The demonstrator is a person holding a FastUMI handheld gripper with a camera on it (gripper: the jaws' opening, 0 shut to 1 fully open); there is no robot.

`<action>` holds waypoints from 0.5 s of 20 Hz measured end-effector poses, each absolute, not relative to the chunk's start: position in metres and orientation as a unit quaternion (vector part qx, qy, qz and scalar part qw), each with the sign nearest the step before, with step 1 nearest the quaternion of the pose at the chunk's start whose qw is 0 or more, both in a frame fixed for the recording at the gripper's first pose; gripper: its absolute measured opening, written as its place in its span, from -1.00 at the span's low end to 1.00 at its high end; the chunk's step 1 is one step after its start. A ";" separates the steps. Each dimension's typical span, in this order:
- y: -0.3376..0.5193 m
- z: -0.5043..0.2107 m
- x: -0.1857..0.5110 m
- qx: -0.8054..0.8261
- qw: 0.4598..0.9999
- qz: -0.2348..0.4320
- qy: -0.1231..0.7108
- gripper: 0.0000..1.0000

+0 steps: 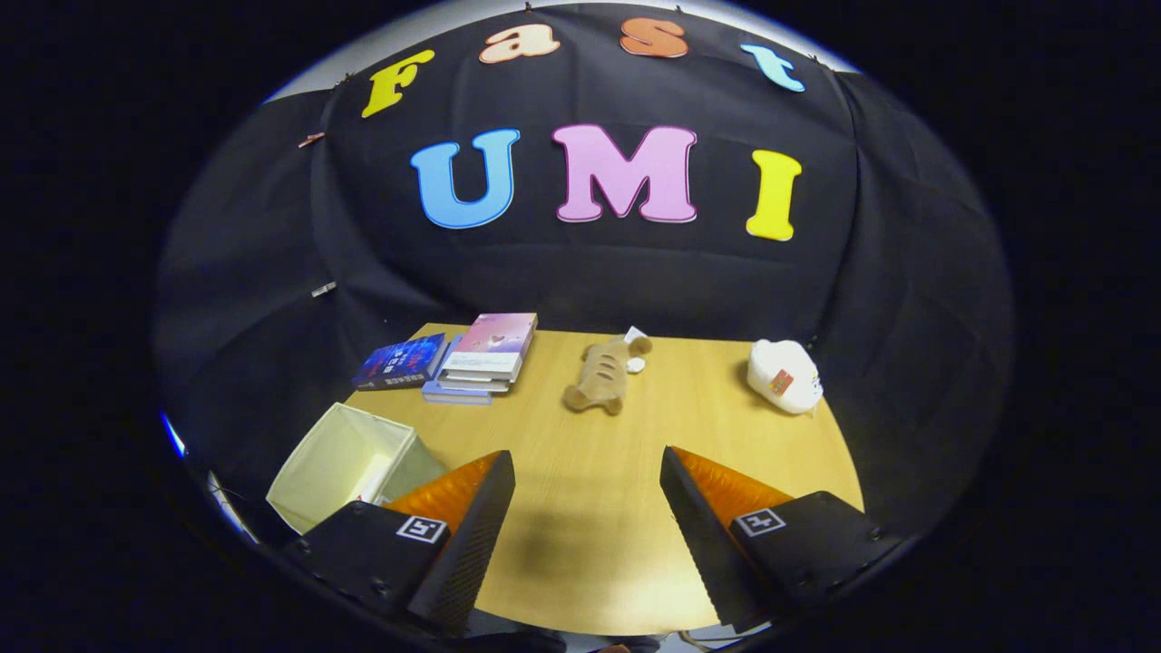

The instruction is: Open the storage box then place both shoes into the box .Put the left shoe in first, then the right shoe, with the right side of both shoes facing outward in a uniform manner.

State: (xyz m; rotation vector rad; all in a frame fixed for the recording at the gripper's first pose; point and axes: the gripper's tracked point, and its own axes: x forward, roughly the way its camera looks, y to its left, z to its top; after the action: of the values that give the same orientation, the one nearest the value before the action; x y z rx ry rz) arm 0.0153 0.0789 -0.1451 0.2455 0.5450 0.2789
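Overhead, hand-held gripper (587, 481) hangs with fingers spread and empty above bare surface (590, 544), likely for approach room; open-topped storage box (349, 462) sits just beside its left finger, shoes unseen.

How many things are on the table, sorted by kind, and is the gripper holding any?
Books: 3, a blue book beside a stack of two
Plush toys: 2, tan and white
Fabric bin: 1
Total: 6
Gripper: open, holding nothing.

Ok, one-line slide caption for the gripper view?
Open gripper above wooden table; pale box beside fingers, books and plush toys beyond.
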 end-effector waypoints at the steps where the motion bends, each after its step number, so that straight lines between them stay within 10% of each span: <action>1: 0.068 -0.140 0.015 0.115 0.951 0.132 0.254 0.97; 10: 0.008 -0.103 0.010 0.070 0.981 0.113 0.141 0.95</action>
State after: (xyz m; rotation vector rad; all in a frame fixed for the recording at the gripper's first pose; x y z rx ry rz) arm 0.0099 0.0075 -0.1025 0.1418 0.2830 0.2265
